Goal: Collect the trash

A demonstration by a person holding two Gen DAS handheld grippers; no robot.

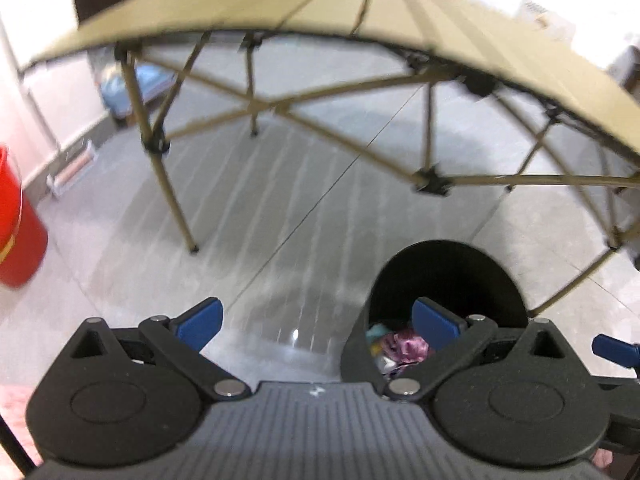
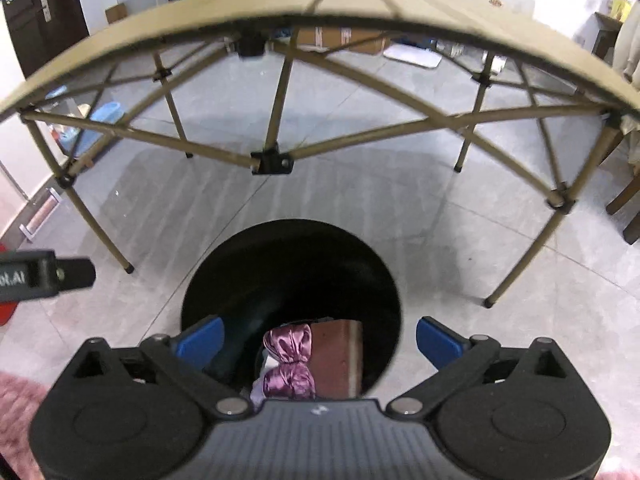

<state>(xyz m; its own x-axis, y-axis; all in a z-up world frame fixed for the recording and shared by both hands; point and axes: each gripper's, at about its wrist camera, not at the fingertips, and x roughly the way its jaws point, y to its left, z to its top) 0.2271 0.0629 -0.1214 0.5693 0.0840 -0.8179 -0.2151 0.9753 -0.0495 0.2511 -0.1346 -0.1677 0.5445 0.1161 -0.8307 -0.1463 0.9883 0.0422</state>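
Note:
A black trash bin (image 2: 292, 264) stands on the grey tile floor in front of a folding table. Inside lie a shiny purple wrapper (image 2: 290, 360), a brown packet (image 2: 340, 352) and other scraps. My right gripper (image 2: 320, 340) hovers over the bin's mouth, jaws wide open with nothing held. In the left wrist view the bin (image 1: 448, 276) is at lower right, with coloured trash (image 1: 400, 346) showing inside. My left gripper (image 1: 318, 320) is open and empty; its right finger (image 1: 436, 320) is over the bin's rim, its left finger over bare floor.
The khaki folding table (image 2: 320, 0) spans the top, its crossed legs (image 2: 272, 156) behind the bin. A red bucket (image 1: 16, 220) stands at far left. A pink rug (image 2: 16, 420) lies at lower left, a cardboard box (image 2: 340, 38) beyond the table, a wooden chair leg (image 2: 628, 200) at right.

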